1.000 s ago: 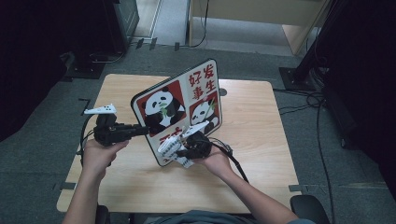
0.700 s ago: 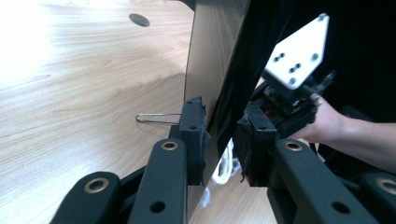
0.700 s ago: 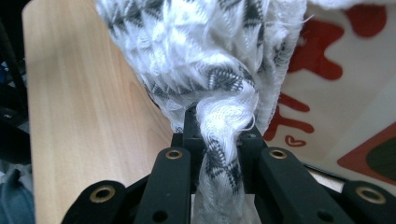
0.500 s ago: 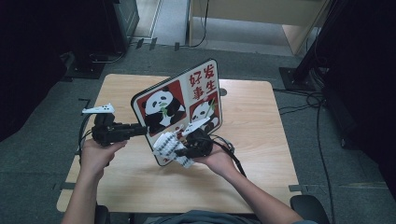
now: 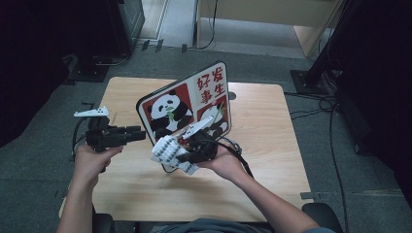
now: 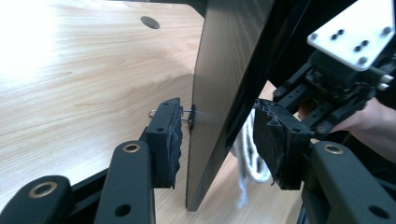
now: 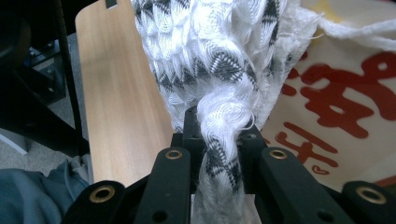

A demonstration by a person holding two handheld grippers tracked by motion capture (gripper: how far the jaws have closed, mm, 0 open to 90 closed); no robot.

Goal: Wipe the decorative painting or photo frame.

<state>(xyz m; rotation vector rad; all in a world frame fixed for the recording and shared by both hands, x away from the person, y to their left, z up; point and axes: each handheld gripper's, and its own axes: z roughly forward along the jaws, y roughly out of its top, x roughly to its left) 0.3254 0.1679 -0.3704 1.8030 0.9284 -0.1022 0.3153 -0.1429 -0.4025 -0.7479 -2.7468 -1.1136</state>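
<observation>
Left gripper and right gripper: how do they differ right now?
The left gripper has just been opening its jaws: the pads stand clear on either side of the panda board's edge. The right gripper is shut on the white-and-grey cloth. The left gripper sits beside the board, the right gripper in front of its picture face. Both are hand-held above the table.

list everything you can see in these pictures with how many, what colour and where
table: one, light wood, centre of the high view.
panda board: one, white, red and black, standing tilted on the table.
cloth: one, white with grey zigzags, held up in front of the board's lower edge.
cables: several, black, on the grey floor right of the table.
left hand-held gripper: one, black, jaws just been opening, astride the board's left edge, pads off it.
right hand-held gripper: one, black, shut on the cloth.
hands: two, at the table's near side.
</observation>
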